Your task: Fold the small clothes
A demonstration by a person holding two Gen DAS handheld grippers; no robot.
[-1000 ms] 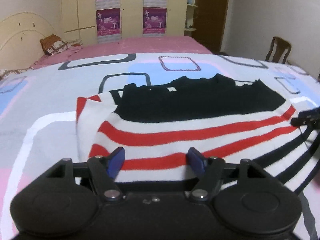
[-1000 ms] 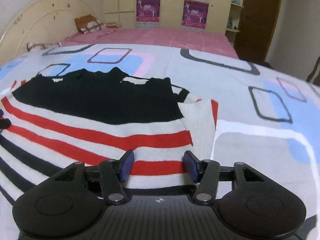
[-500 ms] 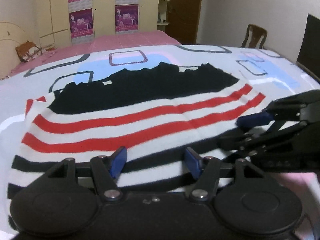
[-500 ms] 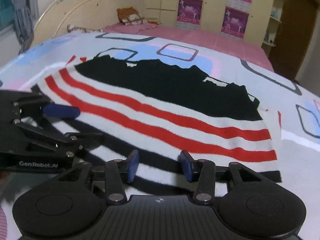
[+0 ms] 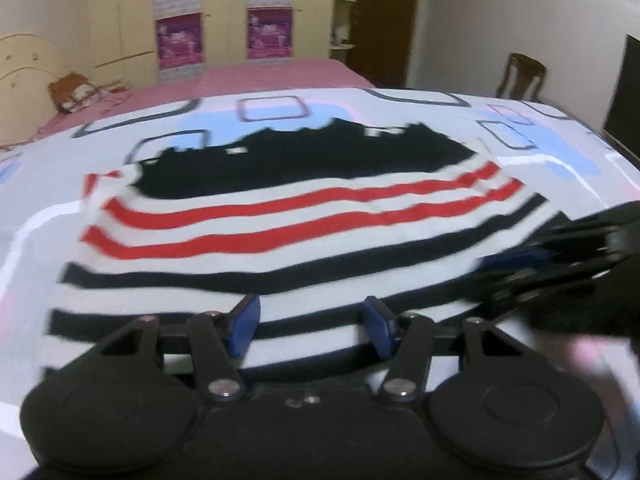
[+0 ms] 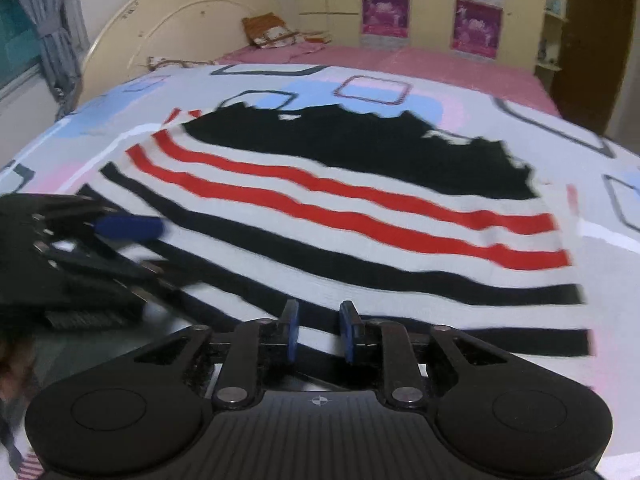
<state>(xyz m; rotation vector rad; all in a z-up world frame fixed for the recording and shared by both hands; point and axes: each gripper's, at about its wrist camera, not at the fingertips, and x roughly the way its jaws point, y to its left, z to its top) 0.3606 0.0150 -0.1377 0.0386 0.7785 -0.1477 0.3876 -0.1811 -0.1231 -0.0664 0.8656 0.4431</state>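
A small striped sweater (image 5: 280,236) with a black top and red, white and black stripes lies flat on the bed; it also shows in the right wrist view (image 6: 360,220). My left gripper (image 5: 310,330) is open at the sweater's near hem, low over the white and black stripes. My right gripper (image 6: 319,332) has its jaws partly closed with a narrow gap, at the near hem, empty. Each gripper shows in the other's view: the right one (image 5: 560,264) at the right edge, the left one (image 6: 100,240) at the left edge.
The sweater lies on a bedspread (image 5: 540,148) with coloured rectangles. A pink sheet (image 5: 260,76) and a pillow (image 5: 72,90) lie beyond. A wooden chair (image 5: 520,76) stands at the far right, a headboard (image 6: 180,28) and curtain (image 6: 48,32) at the left.
Both grippers have drawn back toward the sweater's near hem and closer together. The right gripper's jaws have narrowed. The left jaws stay wide open.
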